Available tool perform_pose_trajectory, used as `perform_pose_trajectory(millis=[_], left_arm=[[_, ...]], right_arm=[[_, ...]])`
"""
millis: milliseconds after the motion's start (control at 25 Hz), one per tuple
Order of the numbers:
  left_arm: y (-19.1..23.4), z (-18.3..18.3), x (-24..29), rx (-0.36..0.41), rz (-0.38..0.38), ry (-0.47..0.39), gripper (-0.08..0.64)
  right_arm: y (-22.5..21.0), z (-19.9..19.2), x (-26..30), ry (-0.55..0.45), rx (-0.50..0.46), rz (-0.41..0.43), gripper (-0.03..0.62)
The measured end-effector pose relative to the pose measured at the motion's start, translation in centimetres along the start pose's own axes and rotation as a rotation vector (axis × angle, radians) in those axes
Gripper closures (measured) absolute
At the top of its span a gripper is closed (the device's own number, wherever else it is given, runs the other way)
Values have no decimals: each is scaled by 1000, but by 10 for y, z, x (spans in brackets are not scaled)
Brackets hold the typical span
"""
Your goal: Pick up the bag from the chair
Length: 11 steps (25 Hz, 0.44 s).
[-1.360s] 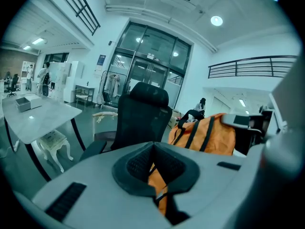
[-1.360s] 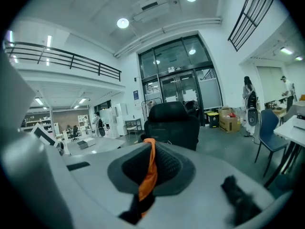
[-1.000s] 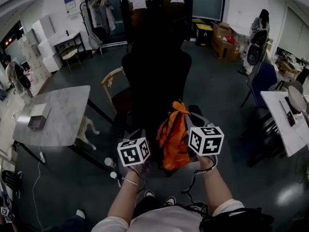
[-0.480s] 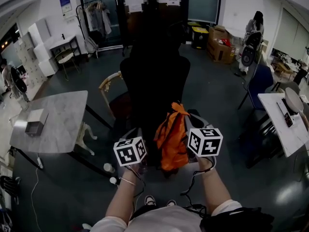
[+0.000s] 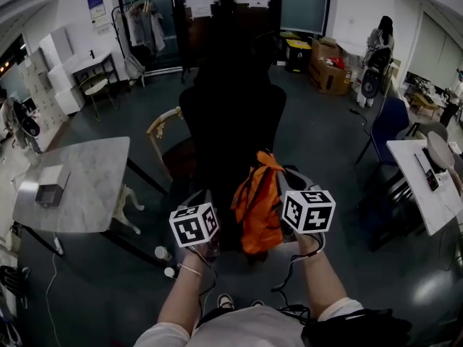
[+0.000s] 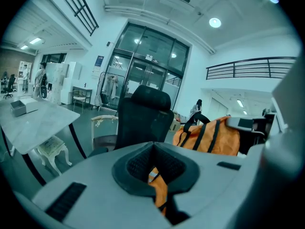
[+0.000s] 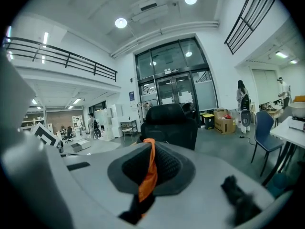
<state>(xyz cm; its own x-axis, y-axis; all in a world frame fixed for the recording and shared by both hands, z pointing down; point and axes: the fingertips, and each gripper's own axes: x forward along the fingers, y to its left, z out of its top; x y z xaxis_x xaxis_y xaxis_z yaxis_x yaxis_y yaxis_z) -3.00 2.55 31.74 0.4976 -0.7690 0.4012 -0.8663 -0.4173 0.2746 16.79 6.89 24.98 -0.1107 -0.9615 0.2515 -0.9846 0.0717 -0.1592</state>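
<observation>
Hardly shifted, orange bag (image 5: pixel 257 210) hangs crumpled, black-strapped

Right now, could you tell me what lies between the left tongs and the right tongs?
The orange bag hangs between the left tongs and the right tongs, plain in the head view; each pair is shut on its fabric.

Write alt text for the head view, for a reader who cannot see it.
Seen from above, the left gripper and right gripper are each shut on a strap of an orange bag, which hangs between them in front of a black office chair. A marble-topped table stands at the left.
</observation>
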Motion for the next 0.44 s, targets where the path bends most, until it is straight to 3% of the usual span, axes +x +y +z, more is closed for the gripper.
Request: perform_pose_trajectory(millis=[440], left_arm=[[-2,5,10,12,-16,3,549]], right_arm=[[3,9,7,-6,-24,-1,557]])
